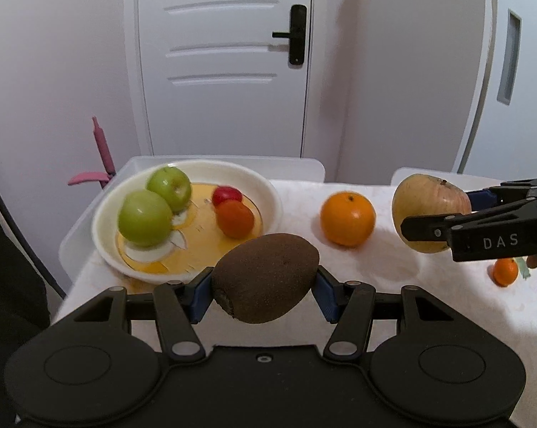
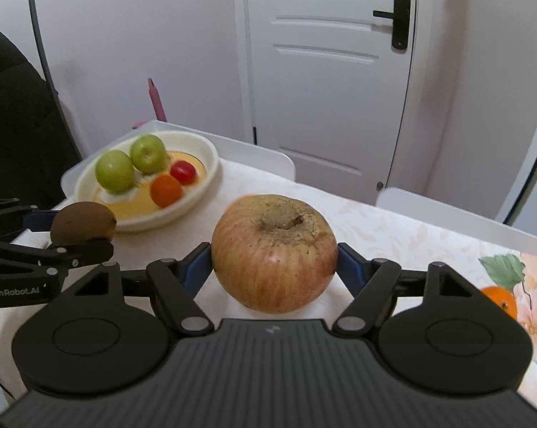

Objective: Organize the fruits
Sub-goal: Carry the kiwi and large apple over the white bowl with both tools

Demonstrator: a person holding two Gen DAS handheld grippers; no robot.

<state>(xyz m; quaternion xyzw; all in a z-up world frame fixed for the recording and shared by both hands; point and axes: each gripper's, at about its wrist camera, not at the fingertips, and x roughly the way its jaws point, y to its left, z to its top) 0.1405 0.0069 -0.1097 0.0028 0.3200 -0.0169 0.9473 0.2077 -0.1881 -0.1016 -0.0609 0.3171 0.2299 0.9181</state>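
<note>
The left gripper (image 1: 264, 283) has its jaws clamped on a fuzzy brown kiwi (image 1: 266, 276), held just above the worktop (image 1: 393, 271) near the bowl (image 1: 268, 187). A kiwi is light and soft, so I think a gentle squeeze on its sides is best. The right gripper (image 2: 273, 262) has its jaws clamped on a big apple (image 2: 273, 251), heavy, hard and smooth. The worktop has a flowery cloth. A white door (image 1: 225, 60) stands behind.
</note>
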